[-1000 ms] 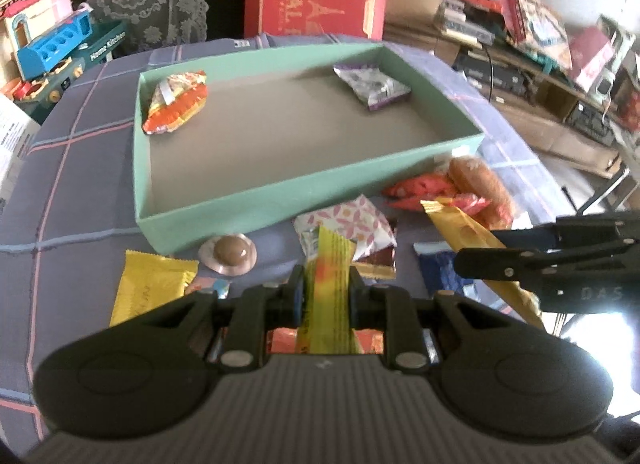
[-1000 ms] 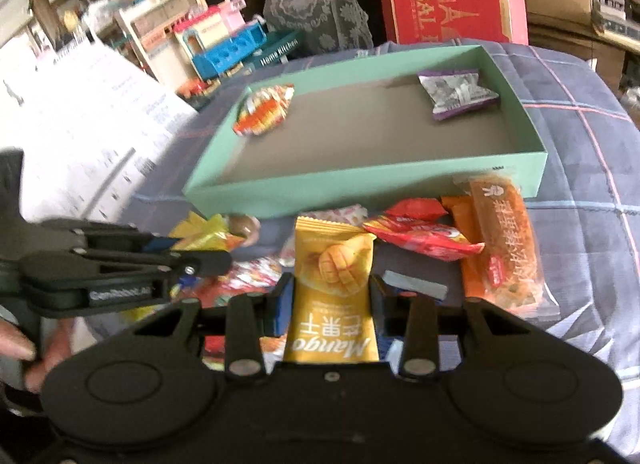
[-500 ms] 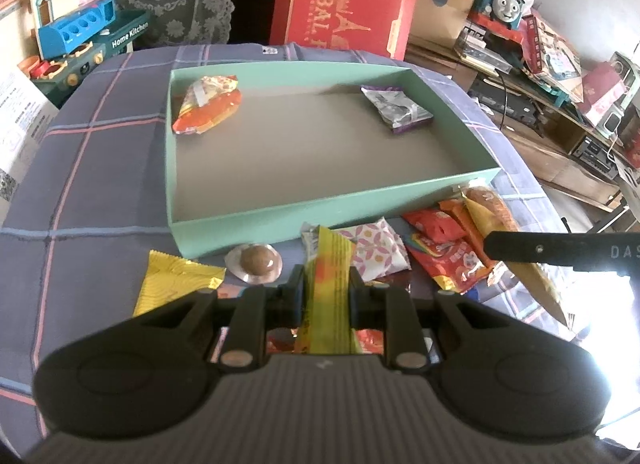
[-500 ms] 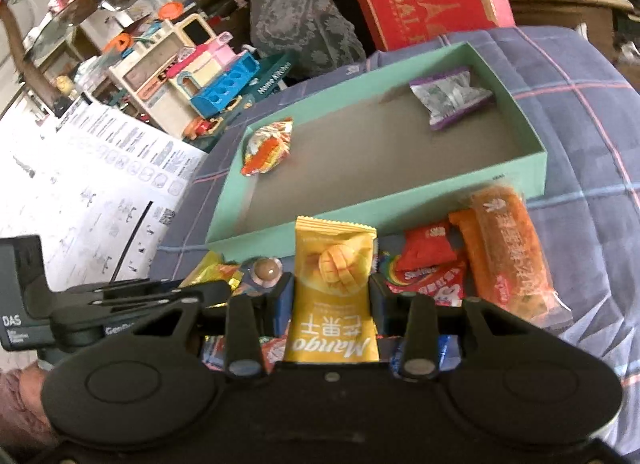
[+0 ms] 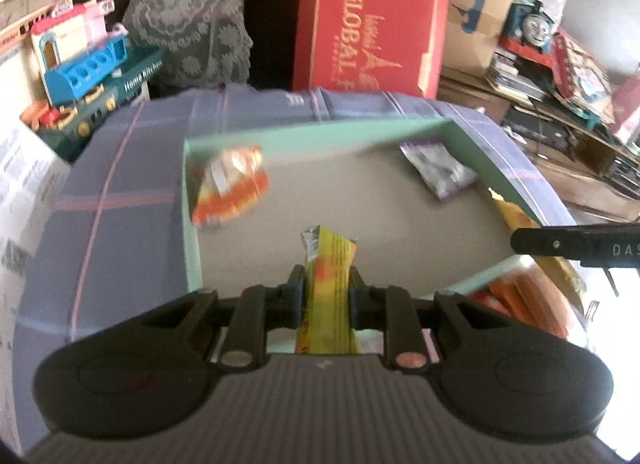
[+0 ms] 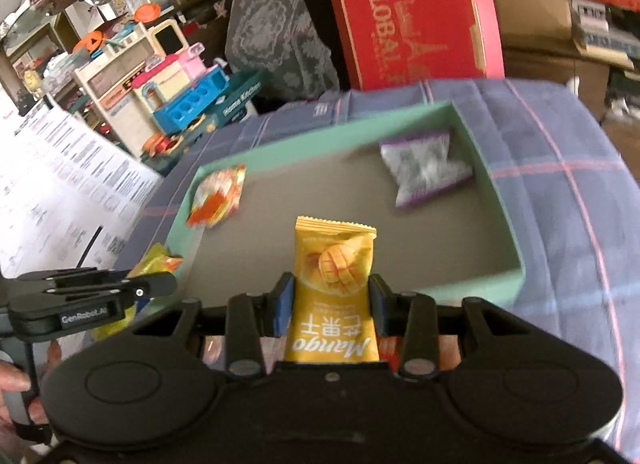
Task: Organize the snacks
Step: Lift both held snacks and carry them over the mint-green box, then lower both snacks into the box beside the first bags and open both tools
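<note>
- Orange snack (image 5: 228, 184) lies in the green box's (image 5: 192, 232) left corner.
- Left hand-held gripper (image 5: 323, 296) is clenched on a yellow bar (image 5: 326, 284), over the box floor.
- Right hand-held gripper (image 6: 330, 300) grasps a mango packet (image 6: 334, 284) above the box.
- Purple packet (image 6: 426, 168) lies in the right corner.
- Box sits on the plaid-covered counter (image 6: 560, 168).

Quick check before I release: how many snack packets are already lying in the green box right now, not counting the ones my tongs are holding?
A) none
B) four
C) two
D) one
C: only the orange packet near the left wall and the purple-and-silver packet toward the far right corner lie on the floor of the green box; the mango packet and the yellow packet are gripped in the tongs.
</note>
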`<state>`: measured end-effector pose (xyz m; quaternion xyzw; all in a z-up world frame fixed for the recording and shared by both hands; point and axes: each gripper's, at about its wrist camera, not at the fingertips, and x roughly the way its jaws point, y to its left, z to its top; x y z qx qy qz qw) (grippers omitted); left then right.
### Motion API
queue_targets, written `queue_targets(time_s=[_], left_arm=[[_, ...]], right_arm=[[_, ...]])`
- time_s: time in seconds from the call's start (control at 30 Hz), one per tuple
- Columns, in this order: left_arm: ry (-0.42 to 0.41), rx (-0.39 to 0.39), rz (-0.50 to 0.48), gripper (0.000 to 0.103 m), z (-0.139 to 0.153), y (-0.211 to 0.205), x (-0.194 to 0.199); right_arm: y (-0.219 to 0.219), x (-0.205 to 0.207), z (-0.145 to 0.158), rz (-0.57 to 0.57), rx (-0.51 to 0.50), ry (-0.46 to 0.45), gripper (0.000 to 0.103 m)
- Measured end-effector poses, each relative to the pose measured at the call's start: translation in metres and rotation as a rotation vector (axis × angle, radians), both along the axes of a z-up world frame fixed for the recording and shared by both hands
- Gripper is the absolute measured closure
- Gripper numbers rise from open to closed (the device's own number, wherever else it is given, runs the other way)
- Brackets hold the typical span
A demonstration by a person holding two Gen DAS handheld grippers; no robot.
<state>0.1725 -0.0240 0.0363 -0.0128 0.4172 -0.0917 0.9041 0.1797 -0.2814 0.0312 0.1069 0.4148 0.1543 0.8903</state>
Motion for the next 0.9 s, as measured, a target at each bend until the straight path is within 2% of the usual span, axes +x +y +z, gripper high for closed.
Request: queue_targets(time_s=[0.17,0.33,0.53,0.57,0.6,0.63,0.67,0.7,0.73,0.77,0.9], left_arm=[[-0.019,0.039,0.027,0.083,-0.001,-0.005,0.060],[-0.001,0.065,0.054,0.083,-0.019,-0.010,0.110],[0.021,0.079,0.066,0.083,-0.038,-0.014,0.145],[0.020,0.083,0.067,0.083,-0.040,-0.015,0.149],[0.015,0.094,0.069,0.079,-0.041,-0.018,0.150],[0.006,0.107,0.073,0.060,-0.042,-0.020,0.151],[-0.001,0.125,0.081,0.045,-0.042,-0.022,0.152],[-0.014,0.140,0.090,0.016,-0.041,-0.024,0.150],[-0.042,0.156,0.096,0.005,-0.039,-0.026,0.146],[-0.063,0.167,0.094,0.004,-0.037,-0.028,0.142],[-0.043,0.158,0.066,0.004,-0.034,-0.032,0.132]], right_arm=[[0.006,0.058,0.002,-0.013,-0.033,-0.032,0.065],[0.018,0.114,-0.012,-0.014,-0.055,-0.034,0.065],[0.030,0.152,-0.037,0.001,-0.089,-0.014,0.064],[0.031,0.156,-0.040,0.003,-0.092,-0.015,0.062],[0.034,0.159,-0.041,0.004,-0.097,-0.018,0.057],[0.036,0.163,-0.043,-0.002,-0.105,-0.024,0.052],[0.037,0.164,-0.043,-0.010,-0.111,-0.032,0.040],[0.036,0.164,-0.043,-0.019,-0.111,-0.035,0.021],[0.035,0.164,-0.042,-0.030,-0.101,-0.035,0.012],[0.032,0.162,-0.040,-0.040,-0.083,-0.036,0.001],[0.021,0.155,-0.037,-0.064,-0.021,-0.007,0.000]])
